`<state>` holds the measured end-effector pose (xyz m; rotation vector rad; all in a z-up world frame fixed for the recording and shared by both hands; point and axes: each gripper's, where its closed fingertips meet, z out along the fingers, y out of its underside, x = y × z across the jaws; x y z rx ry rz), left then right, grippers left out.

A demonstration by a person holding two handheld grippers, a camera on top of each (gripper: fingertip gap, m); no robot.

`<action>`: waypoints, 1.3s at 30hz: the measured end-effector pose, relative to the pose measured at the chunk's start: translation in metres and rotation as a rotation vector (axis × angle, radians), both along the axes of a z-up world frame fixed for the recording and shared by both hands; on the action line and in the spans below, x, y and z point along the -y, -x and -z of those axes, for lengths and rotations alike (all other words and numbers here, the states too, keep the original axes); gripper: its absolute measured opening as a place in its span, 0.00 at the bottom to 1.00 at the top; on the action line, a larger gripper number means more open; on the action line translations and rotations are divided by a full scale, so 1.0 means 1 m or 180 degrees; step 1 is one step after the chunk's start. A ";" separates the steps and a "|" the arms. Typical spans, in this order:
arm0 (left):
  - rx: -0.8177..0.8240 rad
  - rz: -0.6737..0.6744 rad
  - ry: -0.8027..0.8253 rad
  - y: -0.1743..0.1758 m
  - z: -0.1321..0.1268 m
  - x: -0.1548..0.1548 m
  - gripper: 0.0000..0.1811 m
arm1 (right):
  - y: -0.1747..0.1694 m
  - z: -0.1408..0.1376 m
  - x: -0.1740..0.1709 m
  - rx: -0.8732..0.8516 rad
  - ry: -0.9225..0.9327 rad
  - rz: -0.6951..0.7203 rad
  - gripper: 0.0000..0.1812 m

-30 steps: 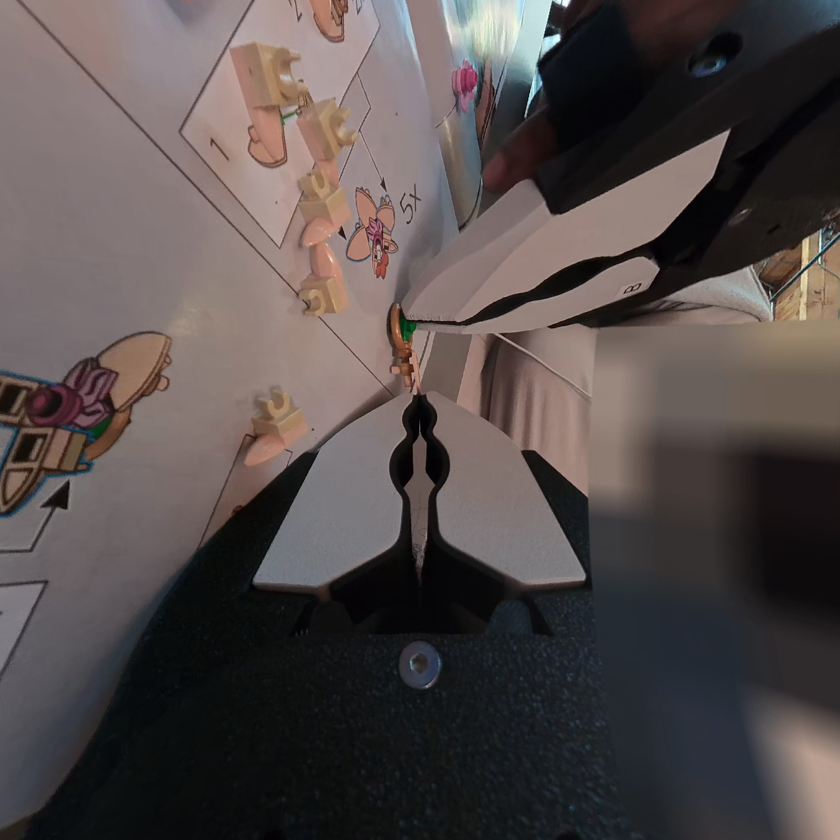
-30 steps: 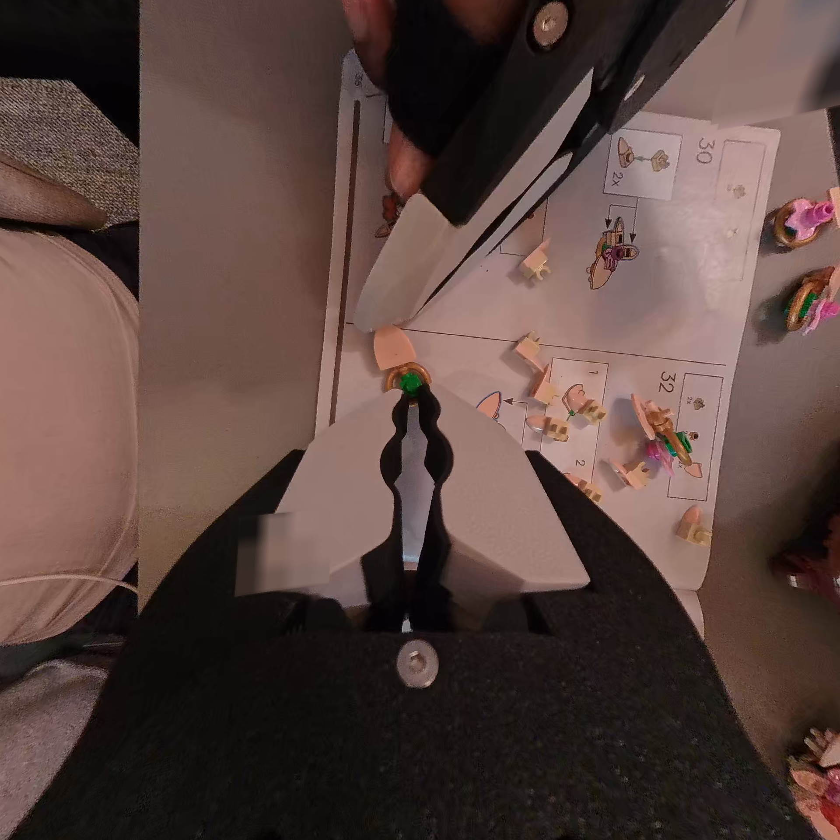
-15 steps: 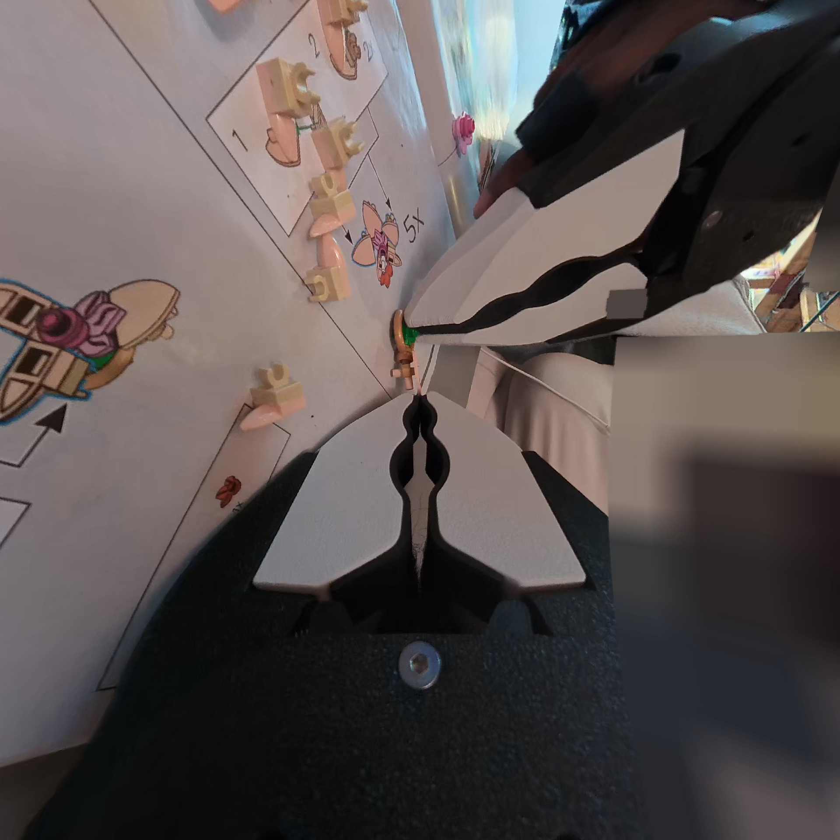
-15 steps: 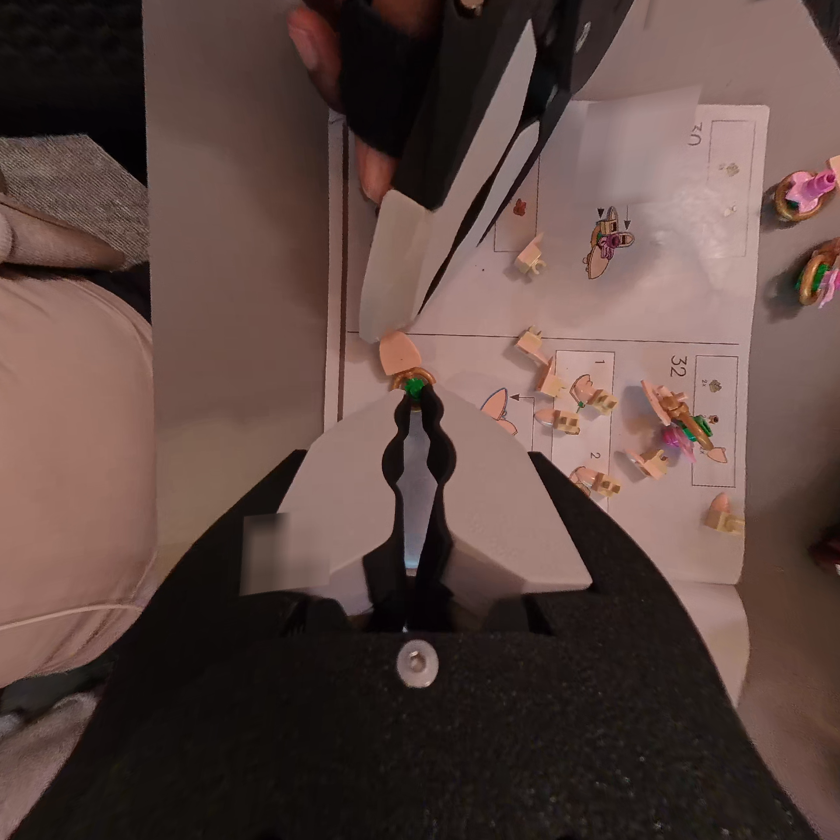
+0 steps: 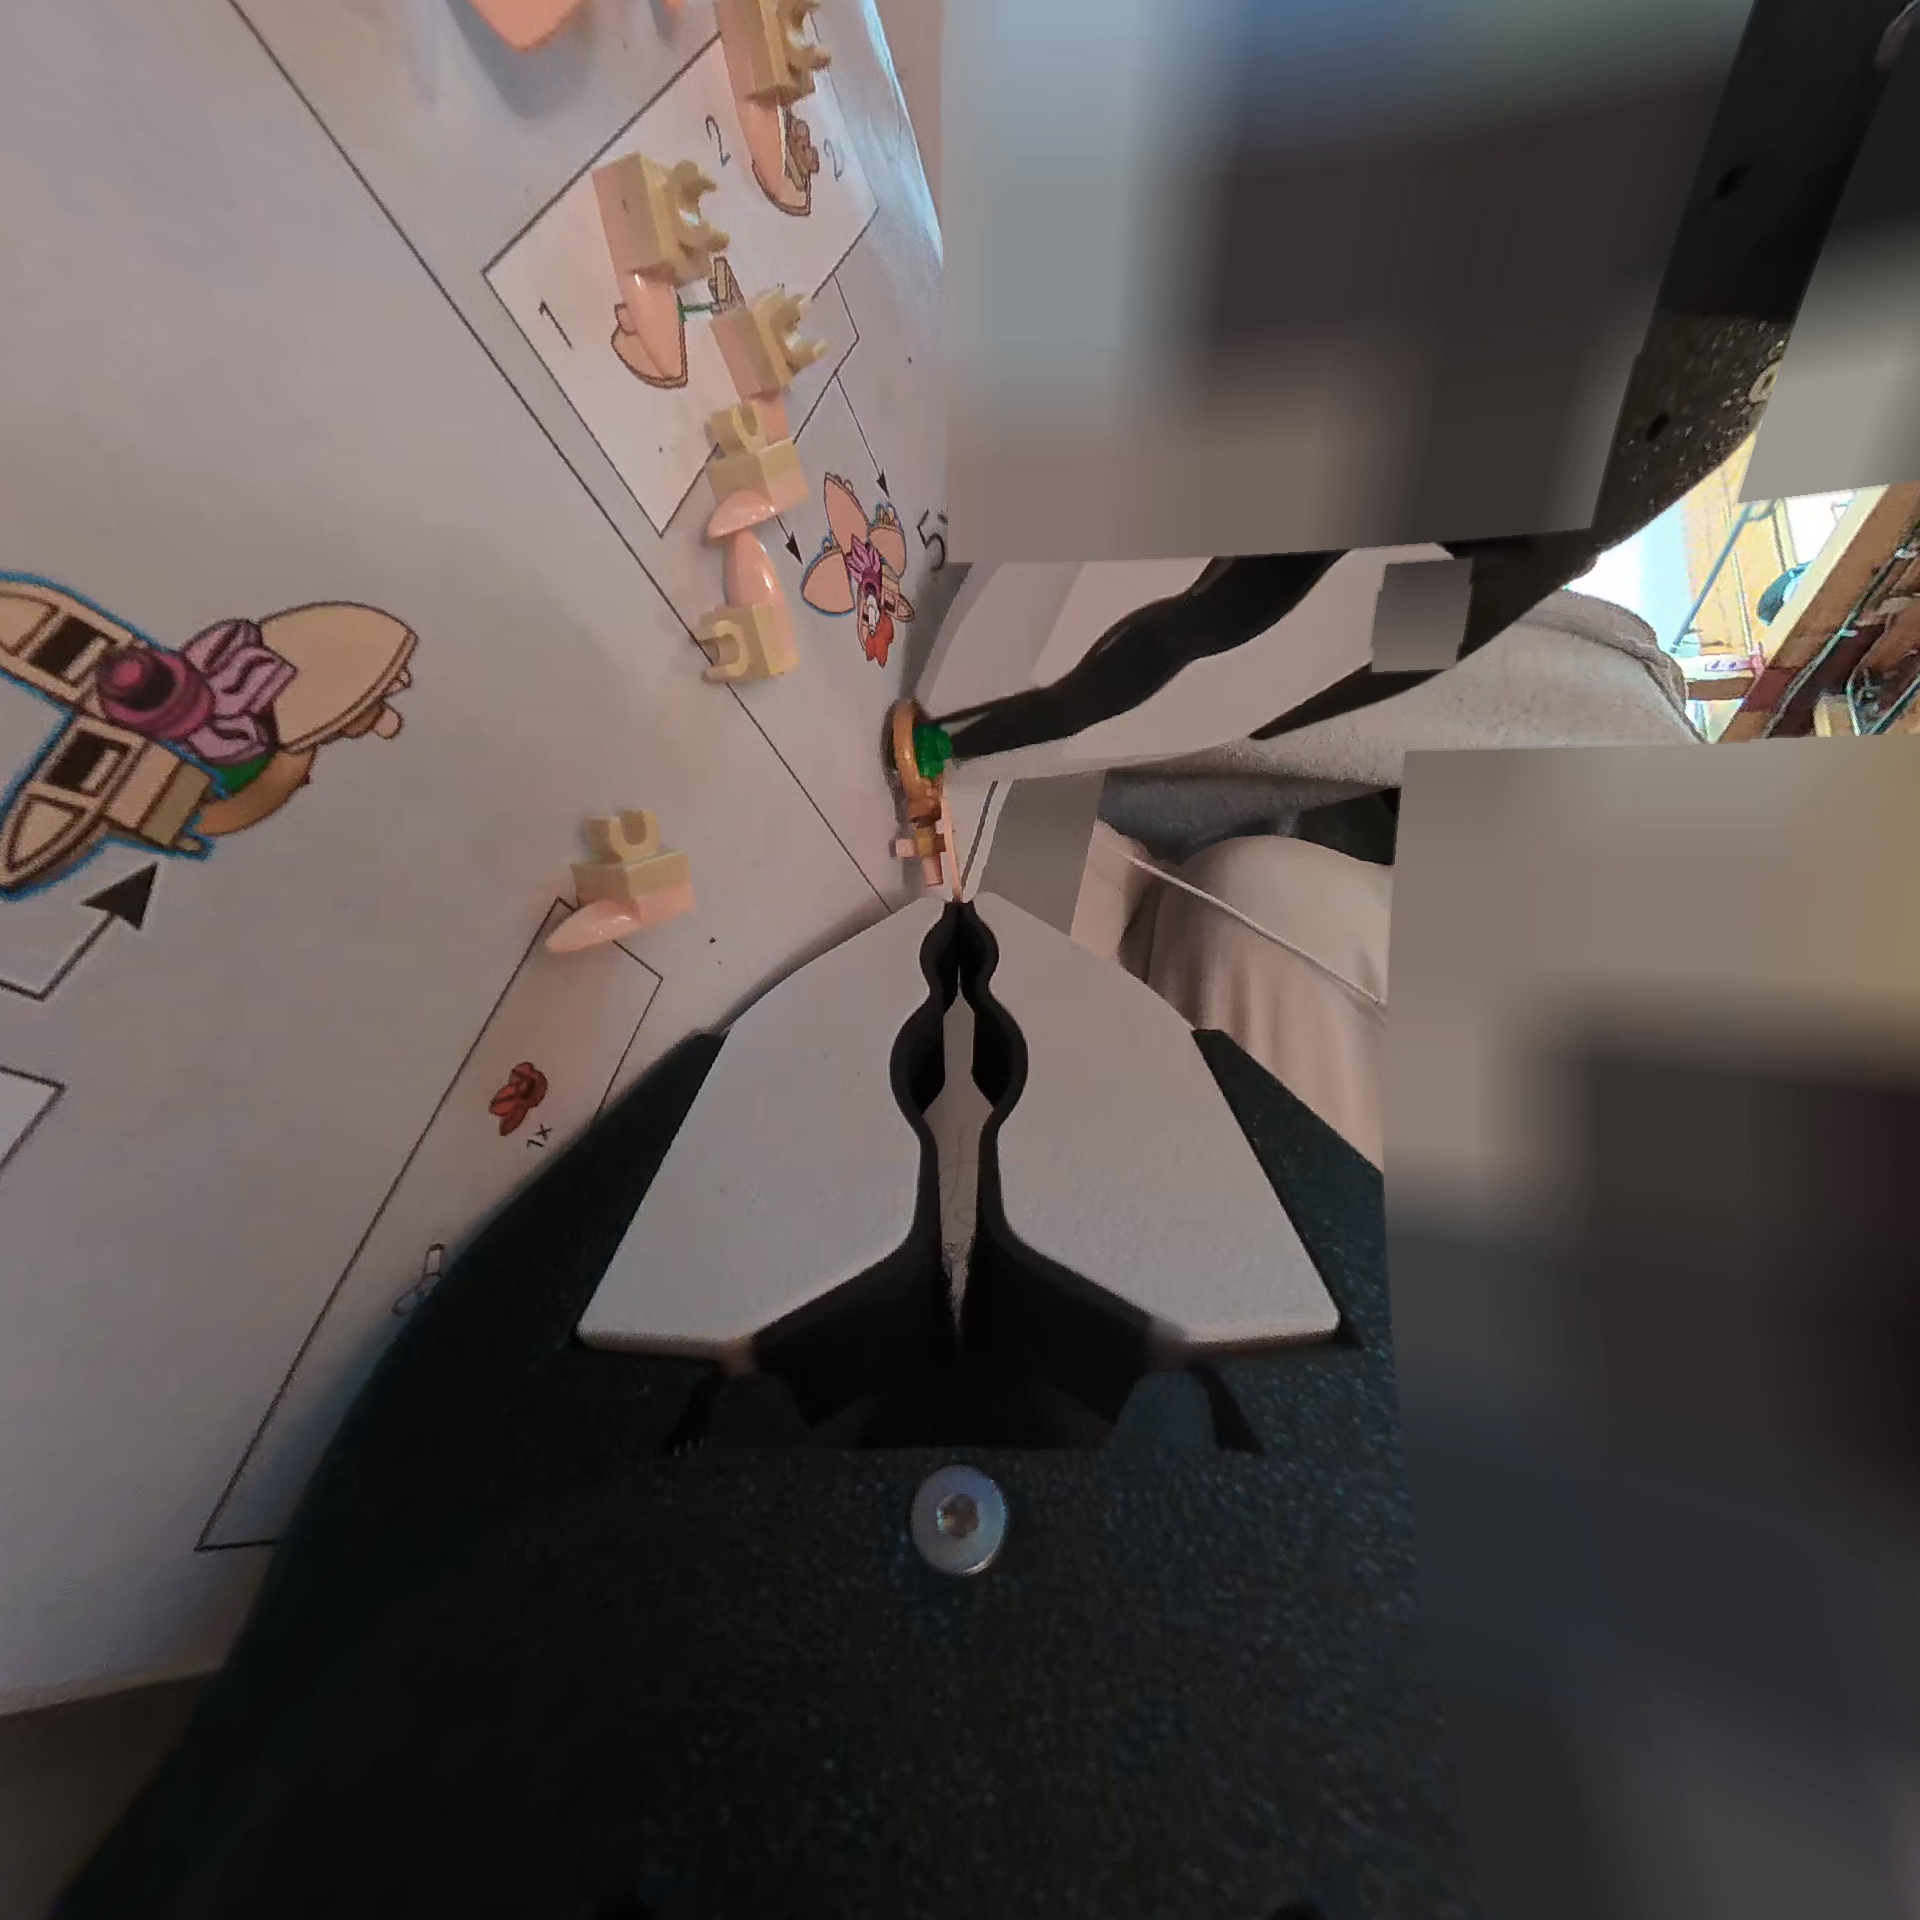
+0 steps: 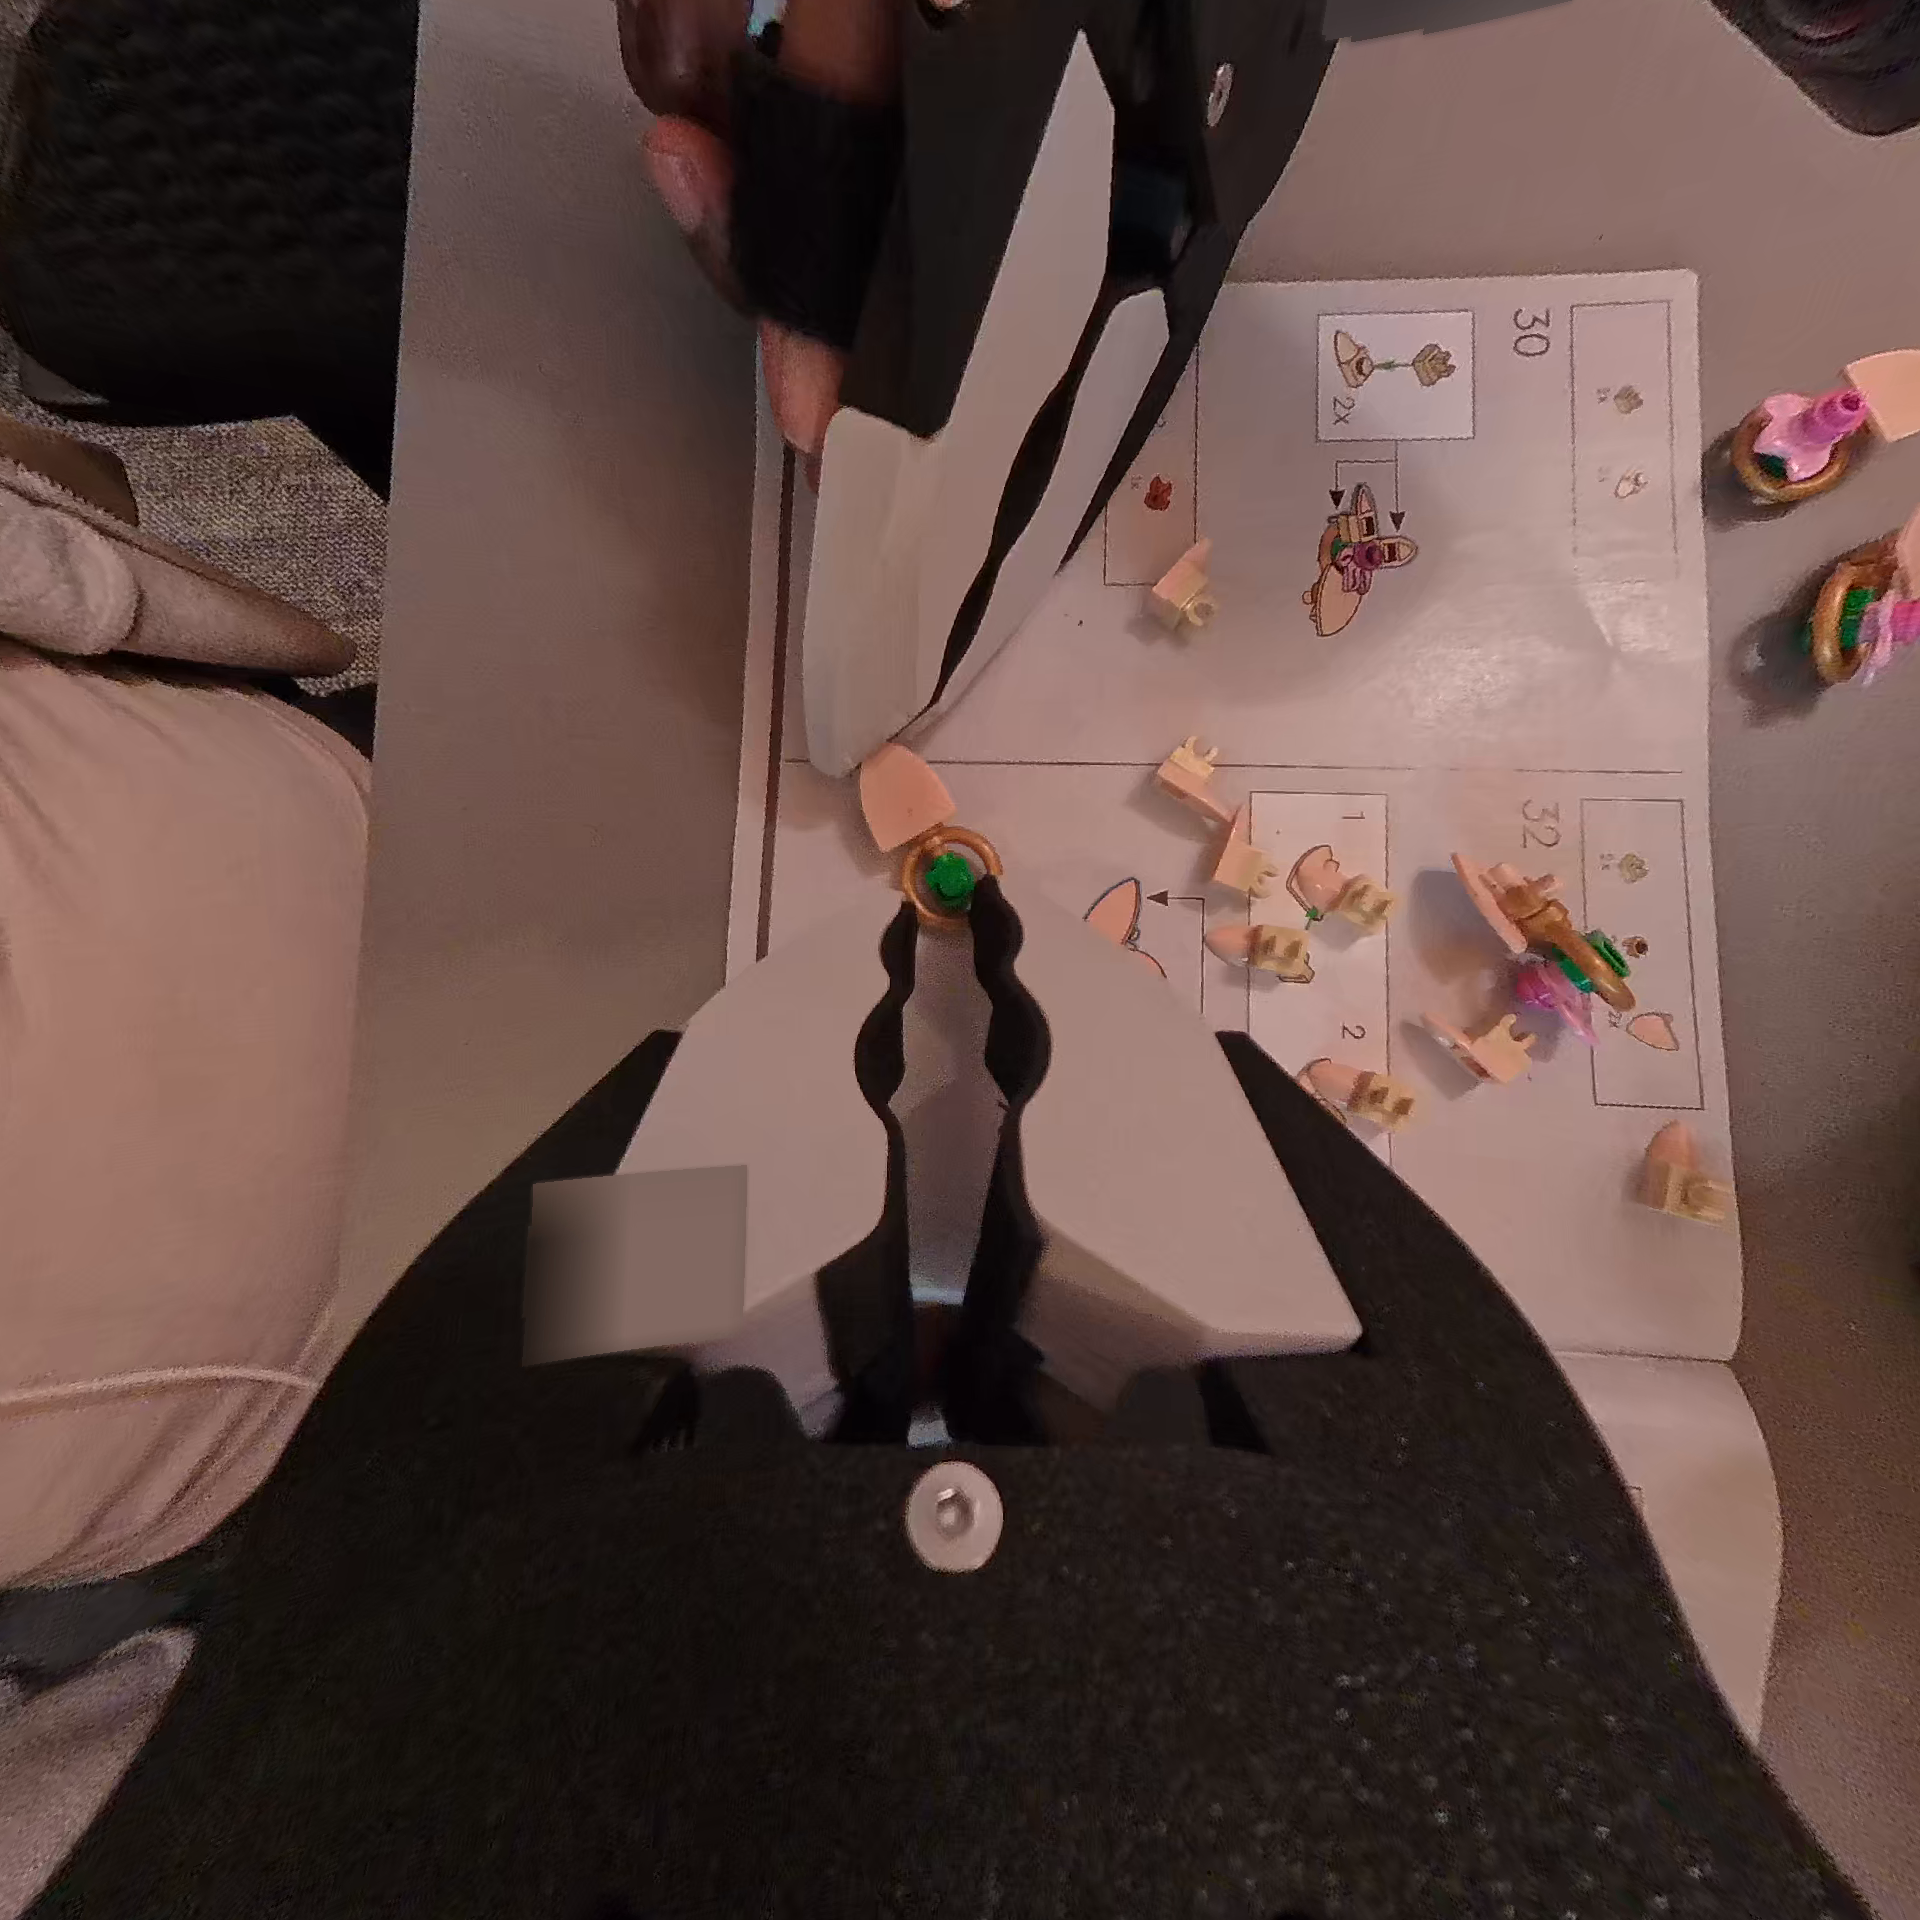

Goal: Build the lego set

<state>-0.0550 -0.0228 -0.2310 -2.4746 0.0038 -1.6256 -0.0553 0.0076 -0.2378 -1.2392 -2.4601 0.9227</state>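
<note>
My right tongs (image 6: 948, 906) are clamping the gold ring (image 6: 948, 883) with its green stud. My left tongs (image 6: 891, 750) are pinching the attached peach petal (image 6: 906, 800). Both are hovering above the instruction sheet (image 6: 1455, 675) on the bench (image 6: 571, 623), near loose pieces (image 6: 1247, 873).

A home-like hobby corner, it seems — a pale tabletop (image 6: 561, 623) bearing an open instruction booklet (image 6: 1455, 686) and scattered toy bricks (image 6: 1184, 592), with cluttered wooden shelving (image 5: 1808, 613) behind.

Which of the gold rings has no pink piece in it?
The gold ring at the right gripper tips: only a green stud sits inside it.
</note>
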 end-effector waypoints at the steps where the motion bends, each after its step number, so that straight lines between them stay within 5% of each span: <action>1: 0.0004 0.0003 0.0006 0.000 0.000 0.000 0.00 | -0.001 0.000 -0.001 -0.0015 -0.0036 -0.0054 0.06; 11: 0.0009 0.0037 0.0008 0.000 0.000 0.001 0.00 | 0.003 -0.005 -0.002 -0.0186 -0.0516 -0.0729 0.01; 28: -0.0008 0.0001 -0.0071 0.001 0.000 0.001 0.00 | 0.001 0.001 0.000 0.0277 -0.0659 -0.0775 0.00; 39: 0.0006 0.0204 -0.0127 -0.015 0.000 0.002 0.00 | 0.003 0.001 0.002 0.0062 -0.0221 -0.0688 0.02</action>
